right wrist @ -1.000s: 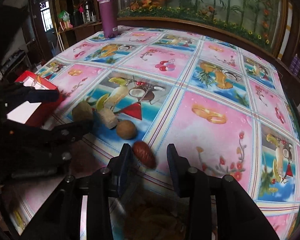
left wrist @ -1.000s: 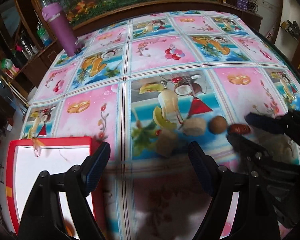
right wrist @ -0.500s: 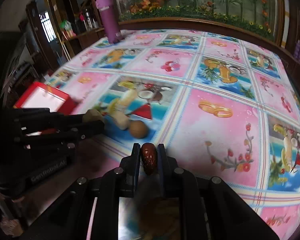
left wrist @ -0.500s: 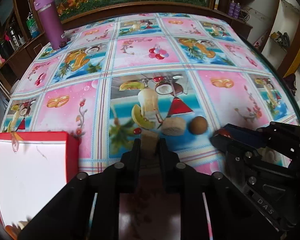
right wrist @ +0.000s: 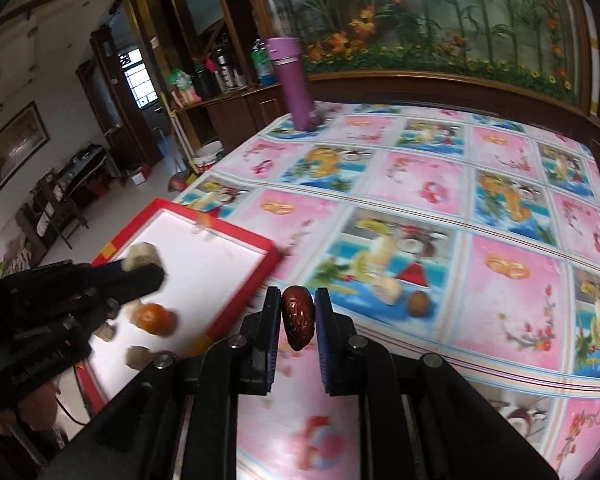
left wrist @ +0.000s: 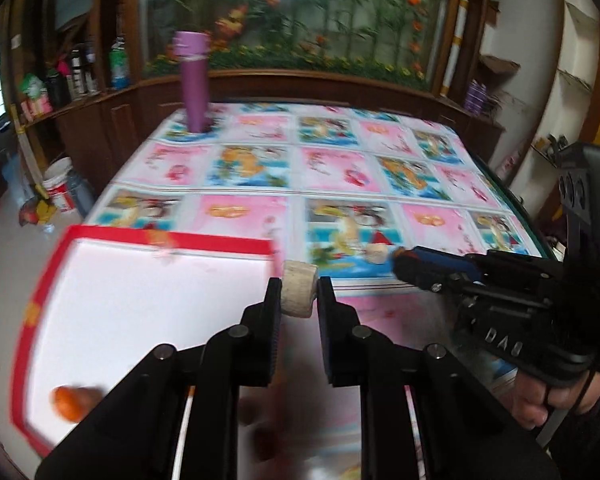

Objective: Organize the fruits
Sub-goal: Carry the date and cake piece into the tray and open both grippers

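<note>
My left gripper [left wrist: 298, 292] is shut on a beige fruit chunk [left wrist: 298, 294] and holds it in the air by the right edge of the red-rimmed white tray [left wrist: 76, 236]. My right gripper [right wrist: 297, 312] is shut on a dark red date [right wrist: 297, 322], lifted above the table near the tray's right corner [right wrist: 274, 250]. An orange fruit [right wrist: 154, 318] and pale chunks [right wrist: 136, 356] lie in the tray. A second beige chunk [right wrist: 388, 290] and a round brown fruit [right wrist: 418, 304] lie on the tablecloth.
A purple bottle [right wrist: 292, 84] stands at the table's far left. The table carries a pink and blue fruit-print cloth [right wrist: 500, 208]. A wooden cabinet with a flower display runs behind it. The floor drops off to the left of the tray.
Both grippers, shut on their fruit, have lifted off the table and moved left to the tray. The left one now hangs by the tray's right edge.
</note>
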Available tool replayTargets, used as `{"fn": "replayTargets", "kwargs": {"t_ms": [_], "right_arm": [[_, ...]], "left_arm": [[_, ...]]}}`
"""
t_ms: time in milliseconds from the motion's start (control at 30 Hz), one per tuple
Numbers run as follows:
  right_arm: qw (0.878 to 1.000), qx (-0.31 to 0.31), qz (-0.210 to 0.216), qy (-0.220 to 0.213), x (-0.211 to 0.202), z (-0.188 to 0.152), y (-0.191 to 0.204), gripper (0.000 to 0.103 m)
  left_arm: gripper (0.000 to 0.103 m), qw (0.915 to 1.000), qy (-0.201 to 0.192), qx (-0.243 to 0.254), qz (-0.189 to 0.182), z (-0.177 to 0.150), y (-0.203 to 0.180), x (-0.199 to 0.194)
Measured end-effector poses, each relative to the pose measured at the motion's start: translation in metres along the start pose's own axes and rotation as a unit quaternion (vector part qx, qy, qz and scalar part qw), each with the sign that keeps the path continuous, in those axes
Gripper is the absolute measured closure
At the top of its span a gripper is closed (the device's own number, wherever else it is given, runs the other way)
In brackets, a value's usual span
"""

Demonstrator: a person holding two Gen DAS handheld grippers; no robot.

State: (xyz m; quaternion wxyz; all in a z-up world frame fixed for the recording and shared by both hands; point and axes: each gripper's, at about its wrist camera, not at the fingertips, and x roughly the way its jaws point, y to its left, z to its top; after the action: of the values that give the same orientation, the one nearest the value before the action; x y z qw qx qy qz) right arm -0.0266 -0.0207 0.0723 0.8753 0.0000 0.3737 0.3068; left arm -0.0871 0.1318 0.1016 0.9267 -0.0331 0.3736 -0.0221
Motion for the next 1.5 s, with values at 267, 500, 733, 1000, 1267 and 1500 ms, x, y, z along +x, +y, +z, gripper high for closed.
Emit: {"fn": "replayTargets", "kwargs": {"t_ms": [267,500,733,1000,1267,1500], "right_arm": [[0.999,-0.019,0.031,0.015,0.038,0.015,0.06,0.088],[0.998,-0.019,0.04,0.054,0.088,0.03,0.095,0.088],[0.995,-0.02,0.036,0.096,0.128,0.039,0.109,0.088],[0.991,-0.012,0.022,0.132,0.159,0.038,0.111,0.088],[0.99,-0.02,0.015,0.14,0.163,0.036,0.113,0.087],[0.991,-0.029,0.004,0.134,0.158,0.04,0.111,0.063]], "left_arm": [[0.084,0.997,-0.008,-0.055,0.055,-0.011,0.083,-0.02],[0.084,0.9933,0.02,-0.089,0.072,-0.01,0.13,0.002],[0.084,0.9889,0.079,-0.113,0.056,-0.005,0.148,0.04],[0.084,0.9812,0.123,-0.131,0.069,-0.008,0.166,0.065],[0.083,0.9782,0.138,-0.133,0.079,-0.01,0.17,0.071],[0.07,0.9782,0.131,-0.112,0.115,-0.01,0.161,0.069]]}}
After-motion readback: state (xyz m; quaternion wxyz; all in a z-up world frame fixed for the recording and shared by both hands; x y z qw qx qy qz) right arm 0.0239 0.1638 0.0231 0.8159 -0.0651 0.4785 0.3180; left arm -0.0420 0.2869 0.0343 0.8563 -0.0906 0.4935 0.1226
